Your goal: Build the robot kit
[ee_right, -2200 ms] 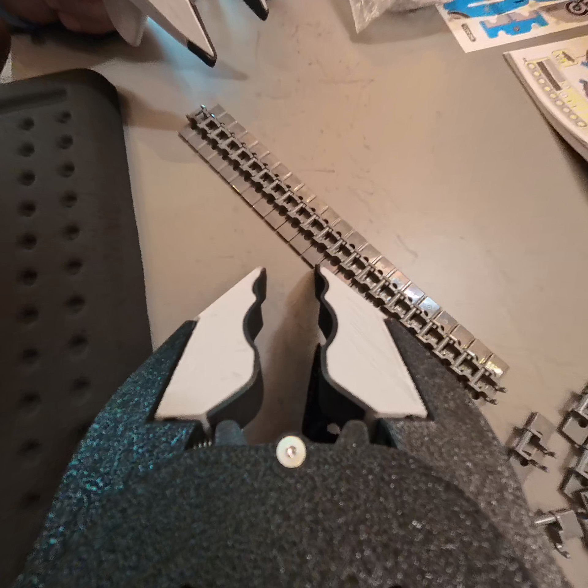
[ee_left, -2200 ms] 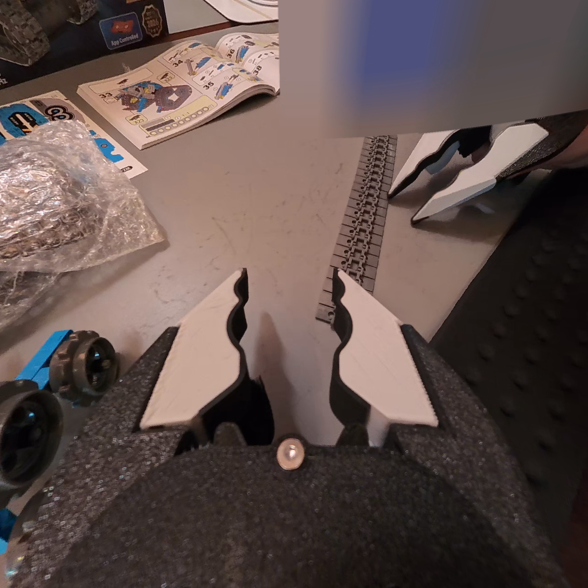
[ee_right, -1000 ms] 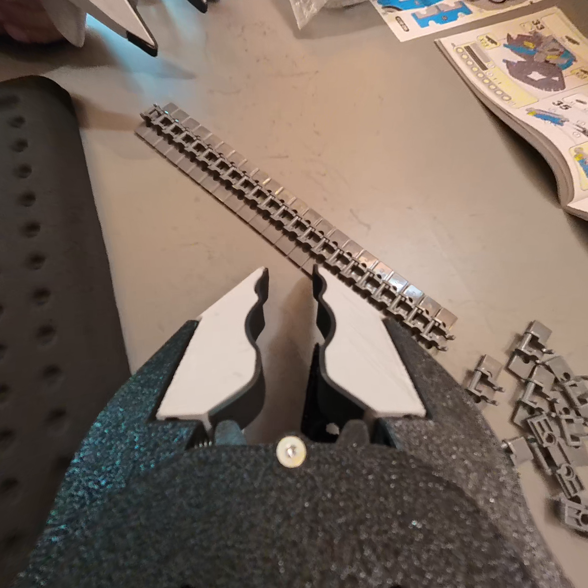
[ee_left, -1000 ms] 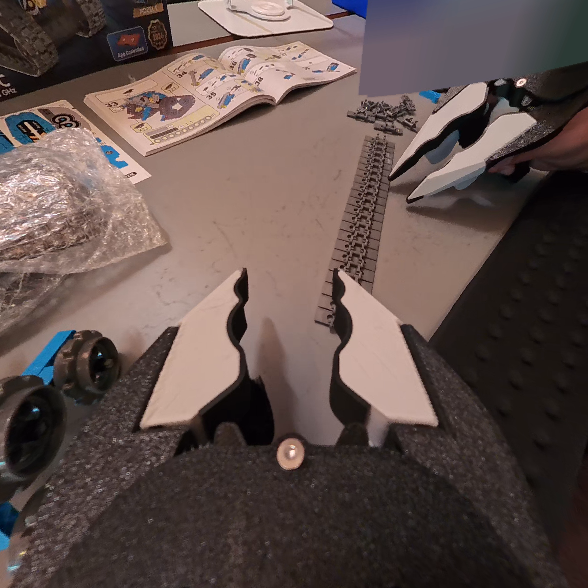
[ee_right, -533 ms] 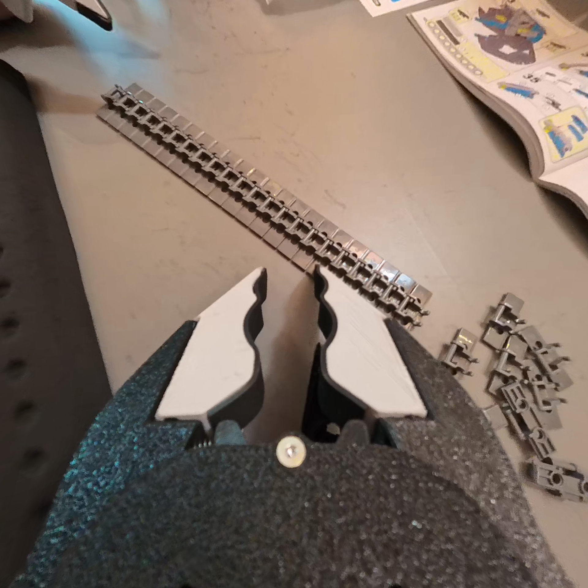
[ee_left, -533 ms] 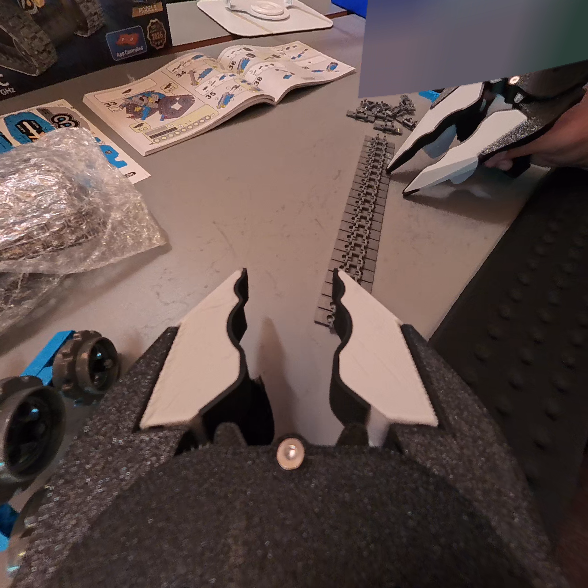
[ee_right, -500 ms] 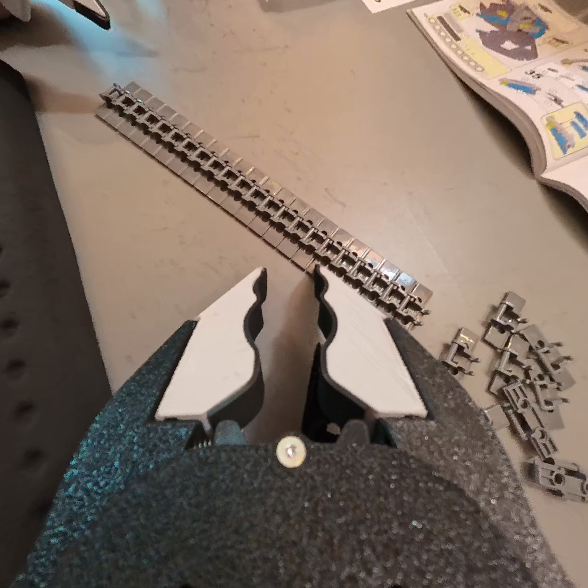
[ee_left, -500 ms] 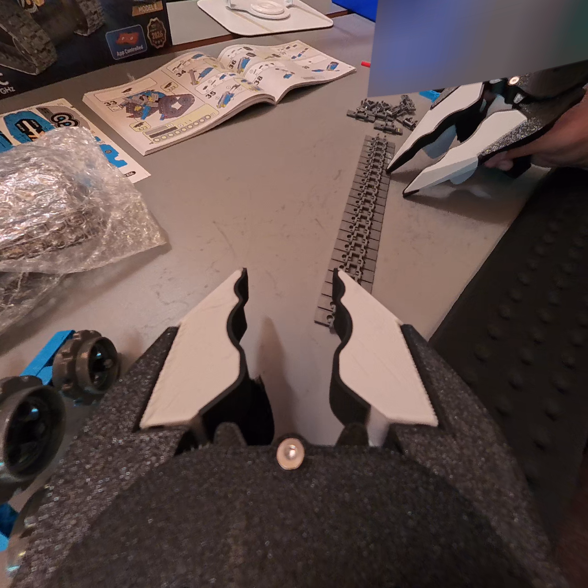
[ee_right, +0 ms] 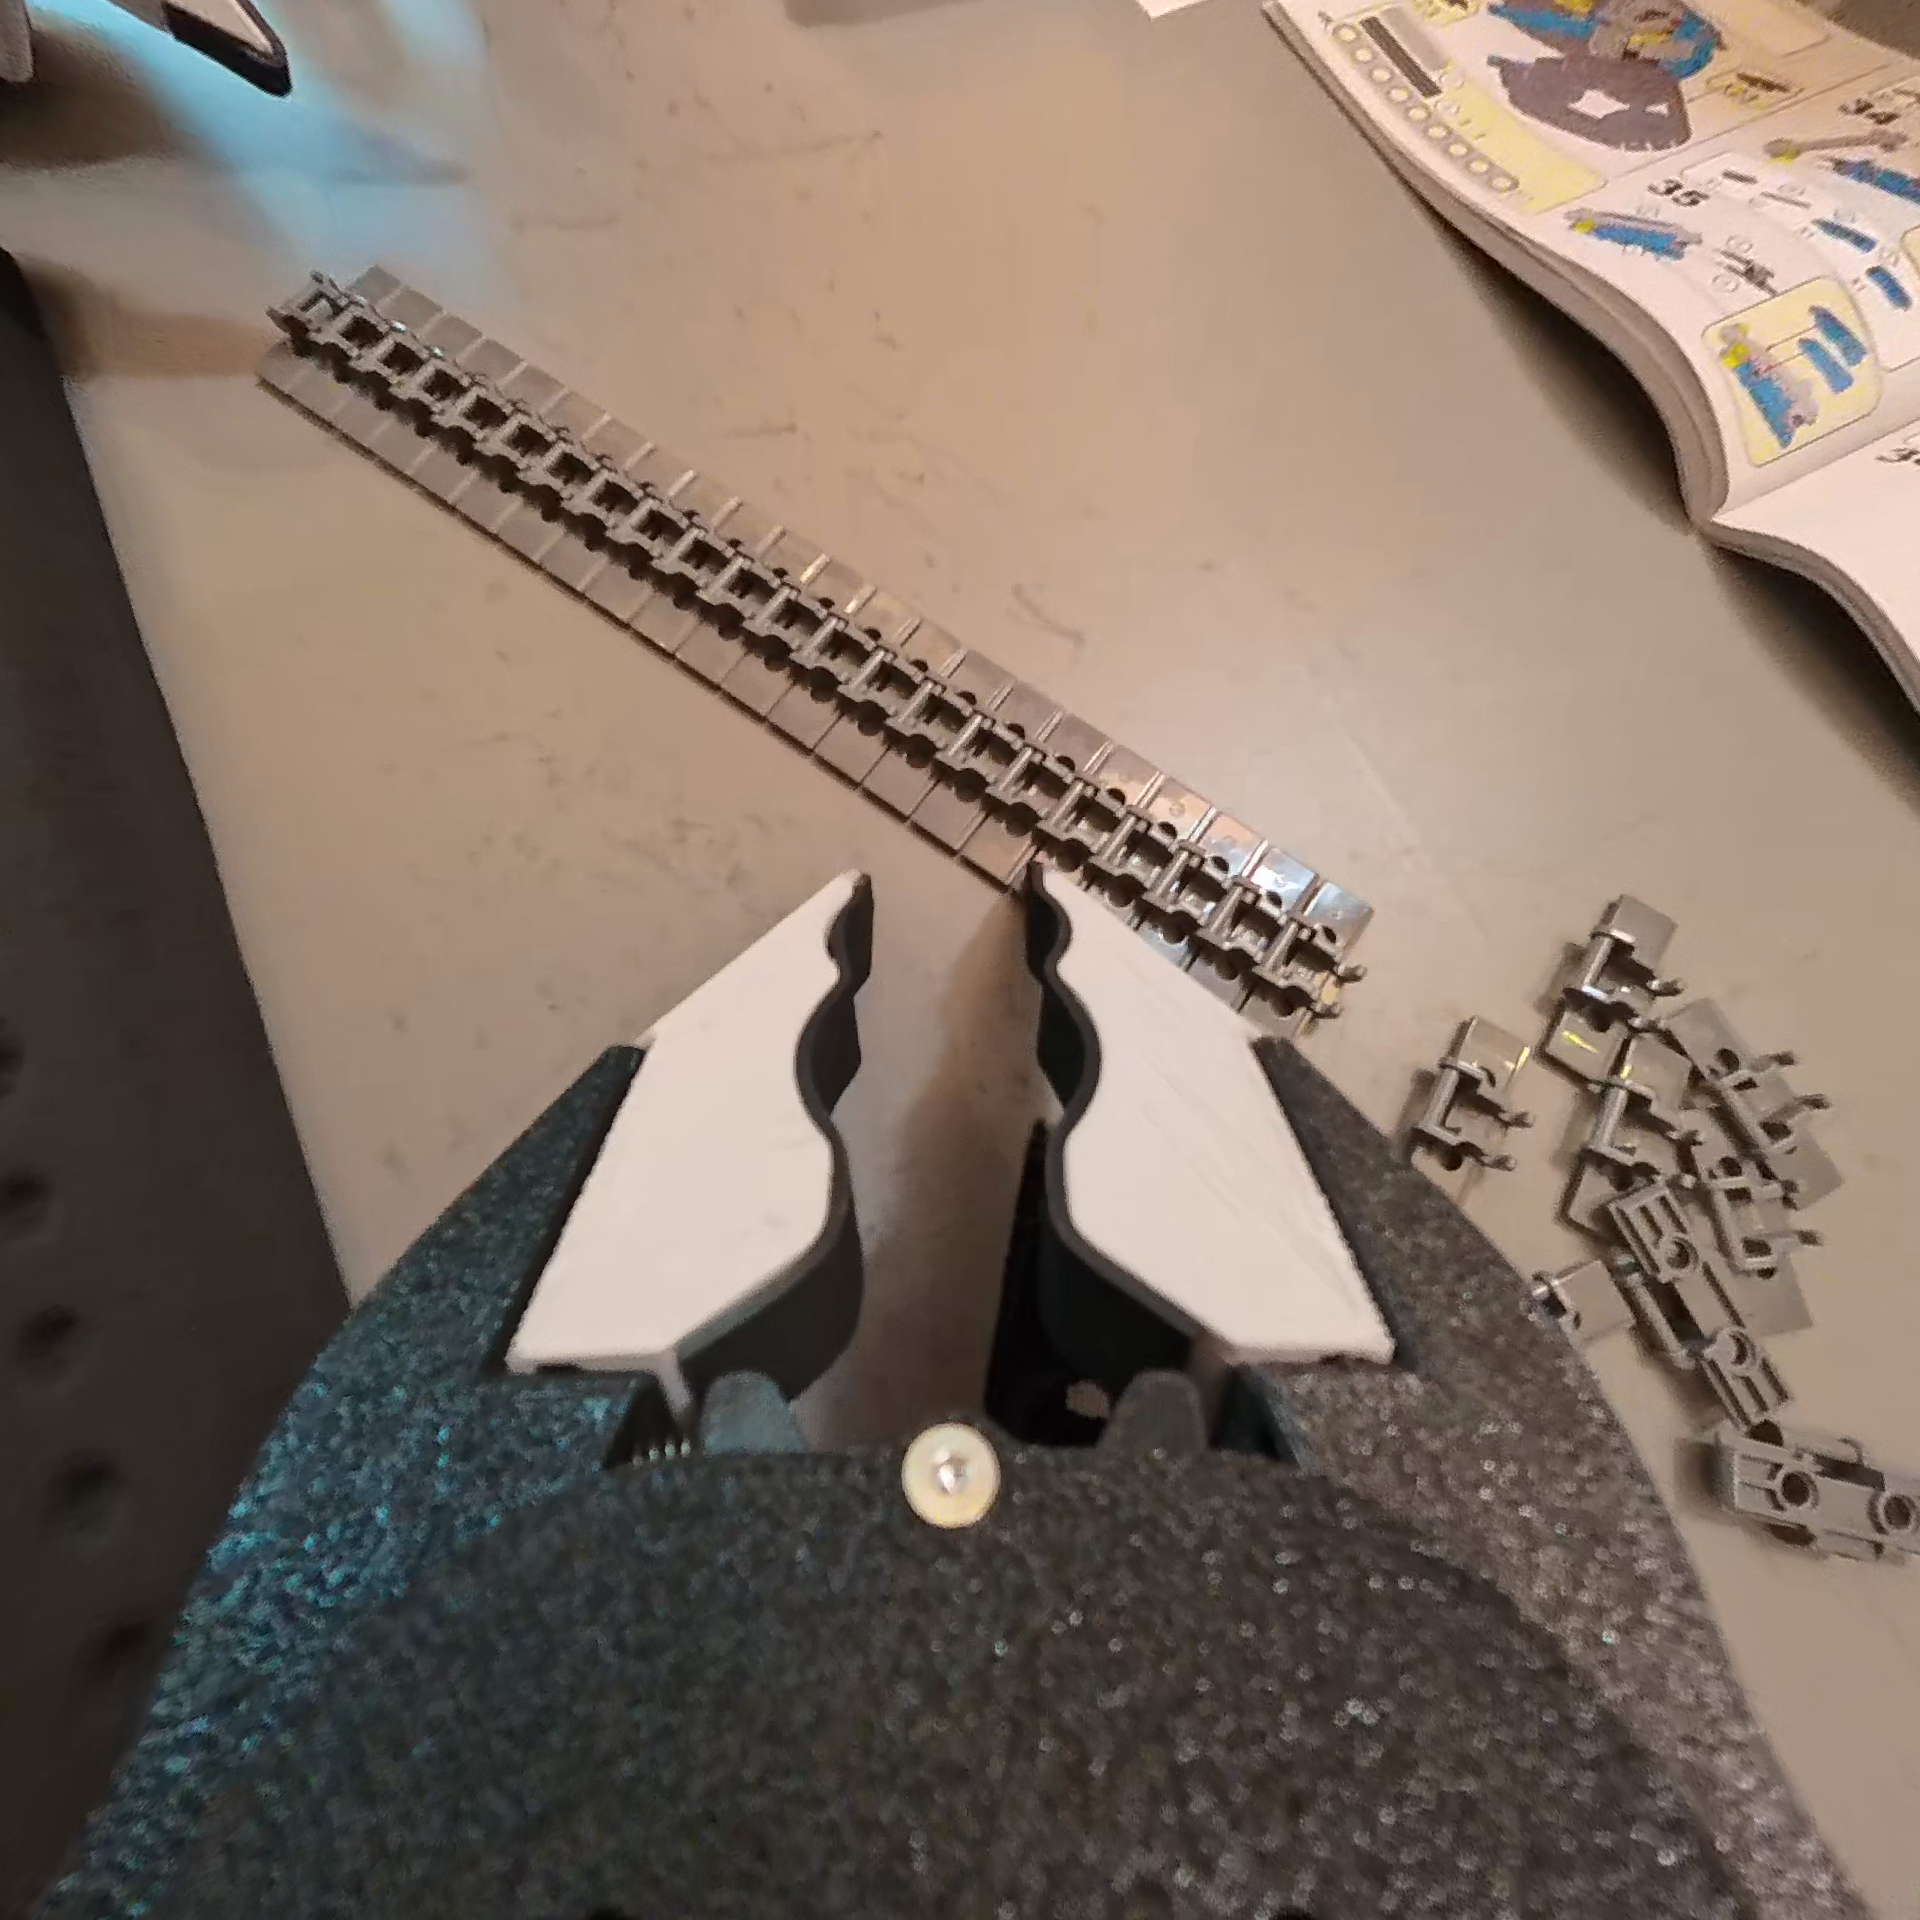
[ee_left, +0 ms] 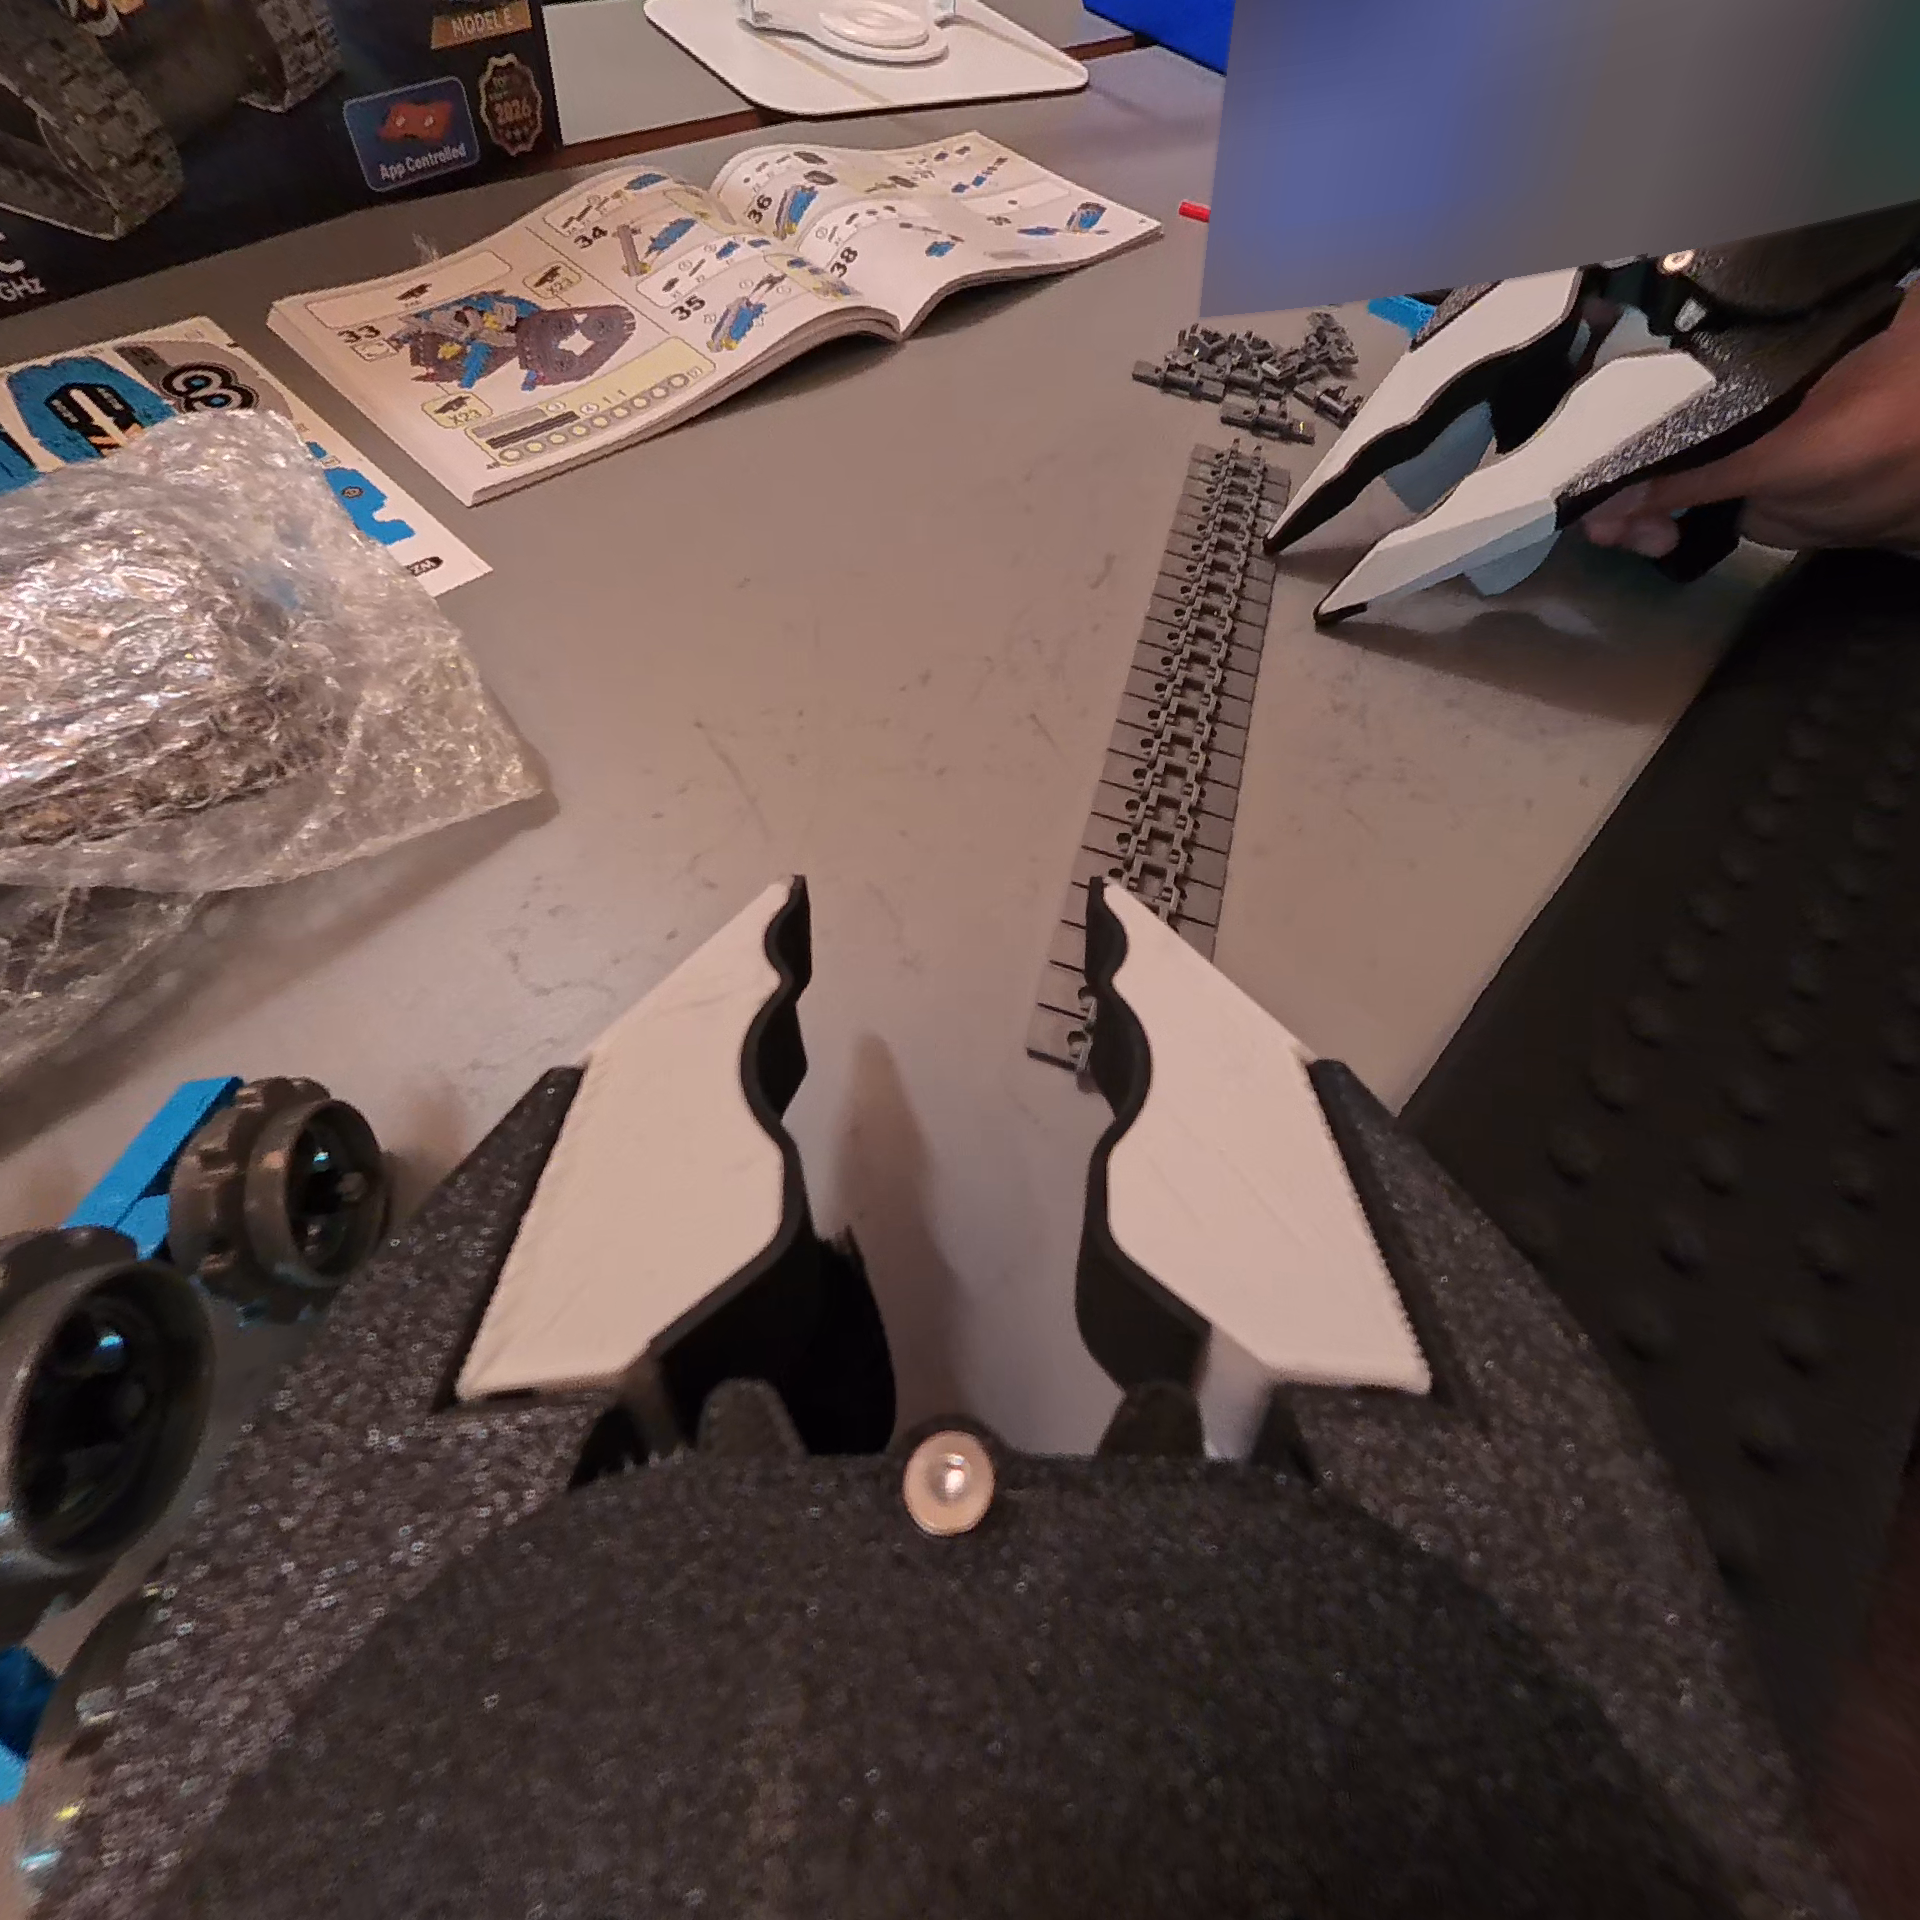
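You are at a hobby building bench: a scuffed grey surface (ee_left: 831,644) carries an open instruction booklet (ee_left: 665,301), a toy-kit box (ee_left: 260,114), a bag of parts (ee_left: 187,665) and loose grey track links (ee_right: 1683,1174).

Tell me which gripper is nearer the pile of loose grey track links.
Right. The right gripper hovers just beside the loose links, at the assembled track's near end. The left gripper sits at the track's opposite end.

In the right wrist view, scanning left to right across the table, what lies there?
Dark perforated mat → assembled grey track strip → right gripper, open over its near end → pile of loose grey track links → open instruction booklet, far right.
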A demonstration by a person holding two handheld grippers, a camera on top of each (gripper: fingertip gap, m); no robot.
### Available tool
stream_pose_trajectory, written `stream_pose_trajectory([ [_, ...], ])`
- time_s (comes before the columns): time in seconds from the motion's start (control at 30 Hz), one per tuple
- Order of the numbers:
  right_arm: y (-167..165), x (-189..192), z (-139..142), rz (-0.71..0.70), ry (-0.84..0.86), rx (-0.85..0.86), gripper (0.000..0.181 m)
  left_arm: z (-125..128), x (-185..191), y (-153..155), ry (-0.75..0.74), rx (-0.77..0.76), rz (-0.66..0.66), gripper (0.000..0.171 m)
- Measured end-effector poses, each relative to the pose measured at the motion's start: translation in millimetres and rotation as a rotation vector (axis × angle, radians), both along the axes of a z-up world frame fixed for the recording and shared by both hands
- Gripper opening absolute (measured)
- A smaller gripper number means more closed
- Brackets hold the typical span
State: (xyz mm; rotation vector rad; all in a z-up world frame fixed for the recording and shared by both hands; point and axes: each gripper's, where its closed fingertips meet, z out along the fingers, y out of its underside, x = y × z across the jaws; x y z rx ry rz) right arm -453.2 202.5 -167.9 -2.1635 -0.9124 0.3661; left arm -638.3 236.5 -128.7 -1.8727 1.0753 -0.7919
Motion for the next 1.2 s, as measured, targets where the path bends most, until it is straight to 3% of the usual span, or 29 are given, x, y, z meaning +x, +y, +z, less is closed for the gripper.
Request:
stream_pose_trajectory([
  [1.2, 10, 34, 3, -0.121, -0.008, 0.022, 0.031, -1, 0, 0, 0.000, -0.007, 0.000, 0.053],
])
